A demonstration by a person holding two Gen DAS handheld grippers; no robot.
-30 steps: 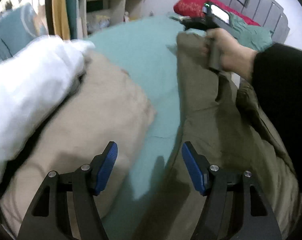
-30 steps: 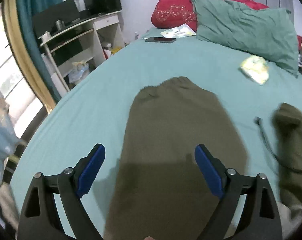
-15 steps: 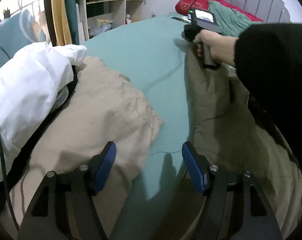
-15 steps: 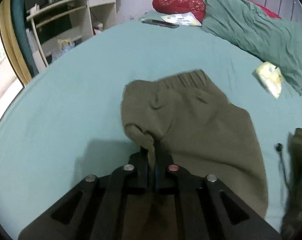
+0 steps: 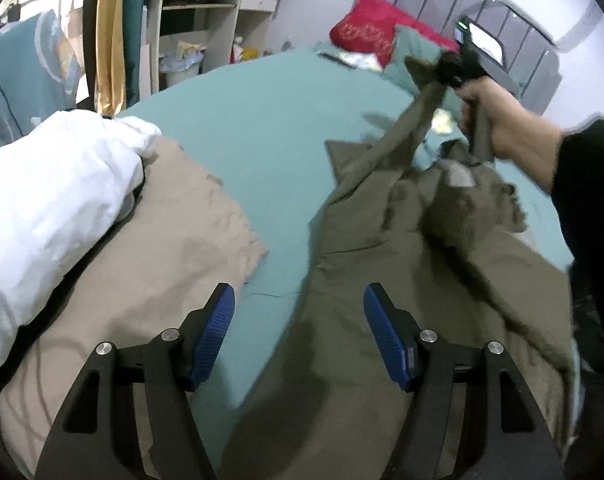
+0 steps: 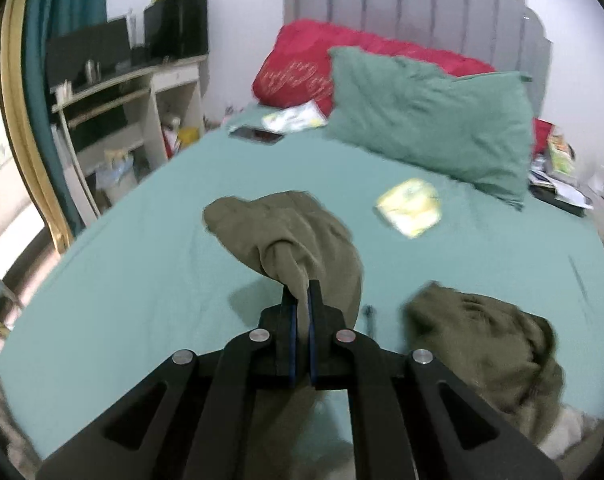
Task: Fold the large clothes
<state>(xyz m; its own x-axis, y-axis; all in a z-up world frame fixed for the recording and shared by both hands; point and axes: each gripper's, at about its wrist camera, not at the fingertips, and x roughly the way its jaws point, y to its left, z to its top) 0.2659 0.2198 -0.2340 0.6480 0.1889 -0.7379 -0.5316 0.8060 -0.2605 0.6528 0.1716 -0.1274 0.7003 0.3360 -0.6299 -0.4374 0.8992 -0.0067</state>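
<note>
Olive trousers [image 6: 302, 240] pinched, right gripper [image 6: 300, 300], no legible writing

Bedroom clutter around a teal-sheeted bed

The sheet [image 6: 141, 248] fills the middle of both views. At the top of the right view stands a grey headboard [image 6: 414, 12], with a red pillow [image 6: 302, 68] and a green pillow [image 6: 430, 120] below it. A phone [image 6: 255, 135] and a packet [image 6: 295, 118] lie left of the pillows; a yellow packet [image 6: 410, 207] lies right of centre. A desk [image 6: 141, 92] stands at upper left. In the left view, a white cloth [image 5: 49, 192] lies on a beige one [image 5: 161, 248] at left.
</note>
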